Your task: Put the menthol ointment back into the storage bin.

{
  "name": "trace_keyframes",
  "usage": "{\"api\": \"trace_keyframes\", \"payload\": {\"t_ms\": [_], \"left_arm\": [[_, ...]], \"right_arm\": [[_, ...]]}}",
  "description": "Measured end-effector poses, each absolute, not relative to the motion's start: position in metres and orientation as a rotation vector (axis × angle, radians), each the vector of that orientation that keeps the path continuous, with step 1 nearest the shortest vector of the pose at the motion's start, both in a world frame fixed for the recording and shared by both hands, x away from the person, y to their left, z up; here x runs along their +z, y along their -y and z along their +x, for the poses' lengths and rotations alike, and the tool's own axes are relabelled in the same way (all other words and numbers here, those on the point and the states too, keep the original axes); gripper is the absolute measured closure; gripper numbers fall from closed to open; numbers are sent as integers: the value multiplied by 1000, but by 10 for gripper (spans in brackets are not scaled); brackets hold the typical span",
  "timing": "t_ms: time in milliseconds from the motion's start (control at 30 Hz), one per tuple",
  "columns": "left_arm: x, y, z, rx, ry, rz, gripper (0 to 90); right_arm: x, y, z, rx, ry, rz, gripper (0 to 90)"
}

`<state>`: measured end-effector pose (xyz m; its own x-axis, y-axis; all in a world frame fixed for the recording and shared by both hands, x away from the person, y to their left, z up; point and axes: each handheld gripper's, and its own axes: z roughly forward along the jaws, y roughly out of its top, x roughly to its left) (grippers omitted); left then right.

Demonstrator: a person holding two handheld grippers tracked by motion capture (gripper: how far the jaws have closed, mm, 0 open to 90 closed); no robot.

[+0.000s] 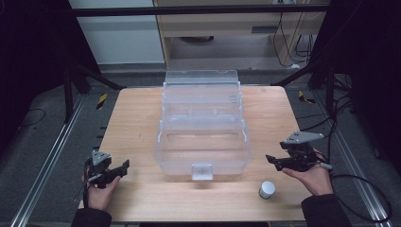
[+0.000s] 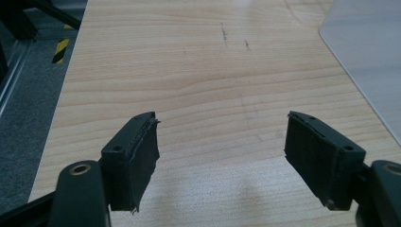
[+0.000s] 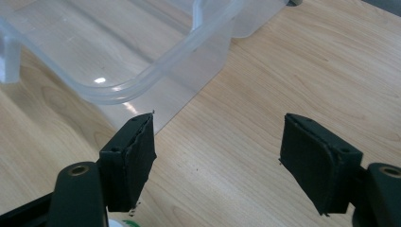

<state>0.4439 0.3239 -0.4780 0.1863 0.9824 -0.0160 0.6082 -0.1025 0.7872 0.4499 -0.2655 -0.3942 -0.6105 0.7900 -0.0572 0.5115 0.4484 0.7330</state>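
Holding a gripper in each hand, you have both resting near the front edge of the wooden table (image 1: 142, 118). Your left gripper (image 1: 124, 166) sits at about 8 o'clock from the table's middle, its jaws spread wide with only bare wood between them; in the left gripper view (image 2: 221, 156) the pads face each other across empty tabletop, and a corner of the clear plastic box (image 2: 369, 56) shows at 2 o'clock.

Your right gripper (image 1: 270, 160) is at about 4 o'clock from the table's middle, lifted off the surface and pointing toward the box. Its jaws also stand wide apart and grip nothing; in the right gripper view (image 3: 217, 161) only wood grain lies between the pads.

That box (image 1: 203, 142), with its lid tipped back and its tiers stepped open, stands at the centre of the table, its latch tab facing you at 6 o'clock. In the right gripper view its rounded front corner (image 3: 142, 61) lies at 11 o'clock, just beyond the left pad.

A small white-capped bottle (image 1: 266, 190) stands upright on the wood at 5 o'clock from the box, near your right hand (image 1: 312, 177) and just below the right gripper's jaws, apart from both. A sliver of its cap (image 3: 120, 222) peeks in at the bottom edge of the right gripper view.
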Motion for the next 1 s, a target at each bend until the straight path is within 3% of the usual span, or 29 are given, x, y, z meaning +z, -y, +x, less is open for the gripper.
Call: {"api": "trace_keyframes", "payload": {"t_ms": [1000], "left_arm": [[-480,-323,445,704,-1499,1825,261]], "right_arm": [[-383,242,438,768,-2657,919,305]]}}
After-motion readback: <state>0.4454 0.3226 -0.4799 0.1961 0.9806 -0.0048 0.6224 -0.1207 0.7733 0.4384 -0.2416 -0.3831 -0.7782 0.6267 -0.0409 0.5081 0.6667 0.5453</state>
